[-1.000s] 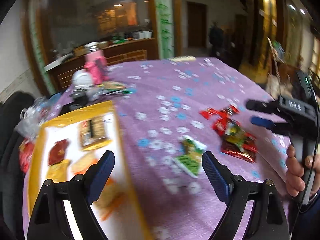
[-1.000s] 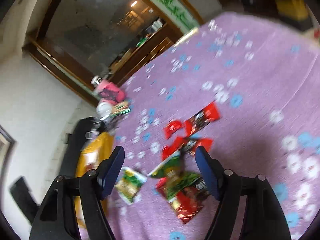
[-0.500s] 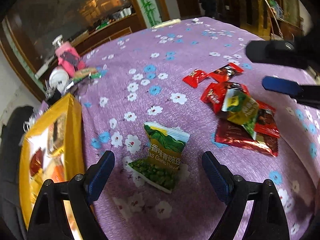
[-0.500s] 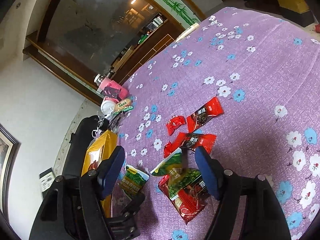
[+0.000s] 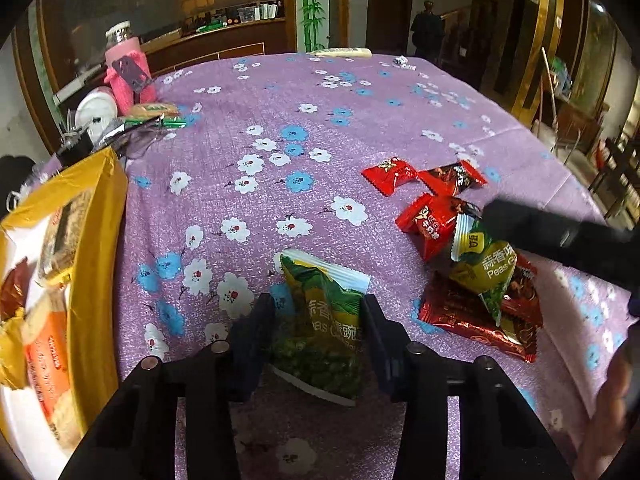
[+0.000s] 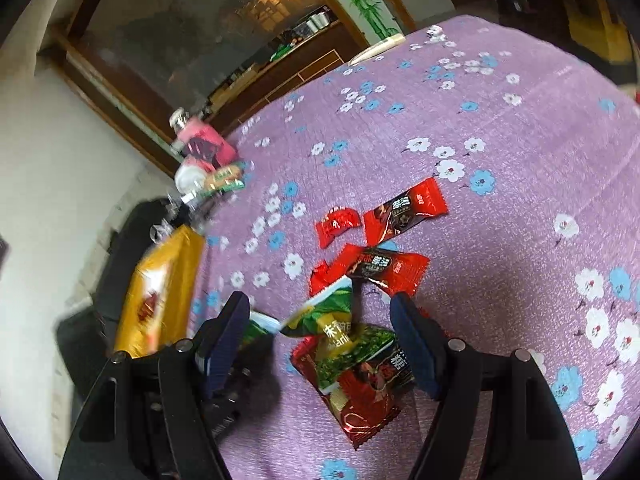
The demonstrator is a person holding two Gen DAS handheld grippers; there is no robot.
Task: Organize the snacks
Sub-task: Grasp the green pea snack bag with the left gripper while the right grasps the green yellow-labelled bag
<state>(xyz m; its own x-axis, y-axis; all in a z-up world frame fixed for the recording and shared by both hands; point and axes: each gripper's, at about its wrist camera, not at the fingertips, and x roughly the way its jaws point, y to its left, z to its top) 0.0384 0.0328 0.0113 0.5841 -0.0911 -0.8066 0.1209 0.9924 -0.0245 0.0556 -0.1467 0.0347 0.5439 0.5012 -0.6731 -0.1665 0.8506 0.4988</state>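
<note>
A green pea packet lies on the purple flowered tablecloth. My left gripper has its fingers closed in on both sides of it. A second green pea packet lies on a pile of red snack packets to the right; it also shows in the right wrist view. My right gripper is open above that pile, fingers either side of the packet. A yellow tray with several snacks stands at the left.
More red packets lie beyond the pile. A pink bottle, a white round object and small packets sit at the far left corner. The table's edge drops off at the right.
My left gripper moved forward and down and closed its fingers onto the near green pea packet. My right gripper lowered toward the pile and stays open.
</note>
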